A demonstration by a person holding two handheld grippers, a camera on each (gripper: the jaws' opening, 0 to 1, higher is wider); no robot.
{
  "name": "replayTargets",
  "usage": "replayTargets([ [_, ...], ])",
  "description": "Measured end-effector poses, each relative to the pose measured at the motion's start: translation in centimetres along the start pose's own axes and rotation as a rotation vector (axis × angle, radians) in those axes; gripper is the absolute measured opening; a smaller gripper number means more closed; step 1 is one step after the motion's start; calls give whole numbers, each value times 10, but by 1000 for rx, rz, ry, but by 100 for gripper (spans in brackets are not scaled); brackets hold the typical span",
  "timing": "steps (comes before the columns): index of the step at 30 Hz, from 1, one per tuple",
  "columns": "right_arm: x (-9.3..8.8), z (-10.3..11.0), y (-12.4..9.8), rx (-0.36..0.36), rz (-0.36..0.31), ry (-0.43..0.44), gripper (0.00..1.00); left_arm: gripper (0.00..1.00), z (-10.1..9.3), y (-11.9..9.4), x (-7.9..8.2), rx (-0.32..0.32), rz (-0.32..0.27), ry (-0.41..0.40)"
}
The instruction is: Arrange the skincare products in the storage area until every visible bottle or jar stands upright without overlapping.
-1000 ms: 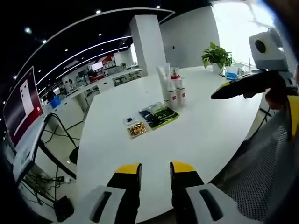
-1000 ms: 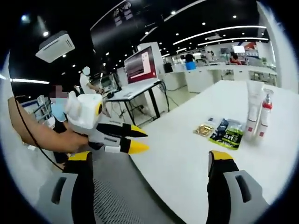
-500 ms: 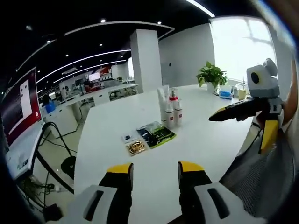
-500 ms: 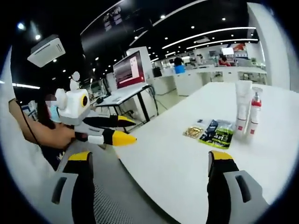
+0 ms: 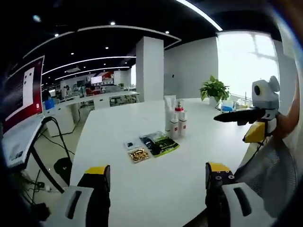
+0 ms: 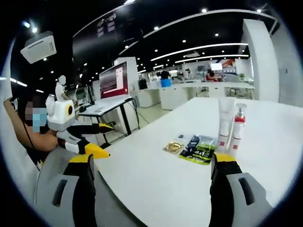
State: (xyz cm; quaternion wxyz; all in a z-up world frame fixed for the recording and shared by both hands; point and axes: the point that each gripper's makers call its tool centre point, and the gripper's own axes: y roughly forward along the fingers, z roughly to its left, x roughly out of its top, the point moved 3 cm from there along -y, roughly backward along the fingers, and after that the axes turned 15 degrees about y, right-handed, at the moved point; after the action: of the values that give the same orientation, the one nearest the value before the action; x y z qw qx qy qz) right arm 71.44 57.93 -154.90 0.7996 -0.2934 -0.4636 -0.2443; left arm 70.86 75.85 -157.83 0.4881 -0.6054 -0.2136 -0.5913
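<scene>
The skincare products stand in a tight upright cluster on the white table: a tall white tube, a red-topped pump bottle and small white bottles with red labels. My left gripper is open wide above the near table edge, well short of them. The right gripper is open too, with nothing between its fingers. Each gripper also shows from the other side: the right gripper at the table's right, the left gripper at the left in a person's hand.
Flat green-and-black sachets and a gold packet lie on the table just before the bottles. A potted plant stands at the far edge. A mesh chair back is close on the right. A monitor on a stand is beyond the table.
My left gripper's jaws have spread from nearly together to wide apart. Both cameras have shifted and levelled. The products have not moved.
</scene>
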Motion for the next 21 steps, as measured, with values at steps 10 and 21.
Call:
replayTargets([
  [10,-7,-3,5,-30,33,-23,97,100,-1,-1,4,11,-35,54],
  [21,-4,4,3,-25,5,-91,97,100,2,-5,12,25,-87,49],
])
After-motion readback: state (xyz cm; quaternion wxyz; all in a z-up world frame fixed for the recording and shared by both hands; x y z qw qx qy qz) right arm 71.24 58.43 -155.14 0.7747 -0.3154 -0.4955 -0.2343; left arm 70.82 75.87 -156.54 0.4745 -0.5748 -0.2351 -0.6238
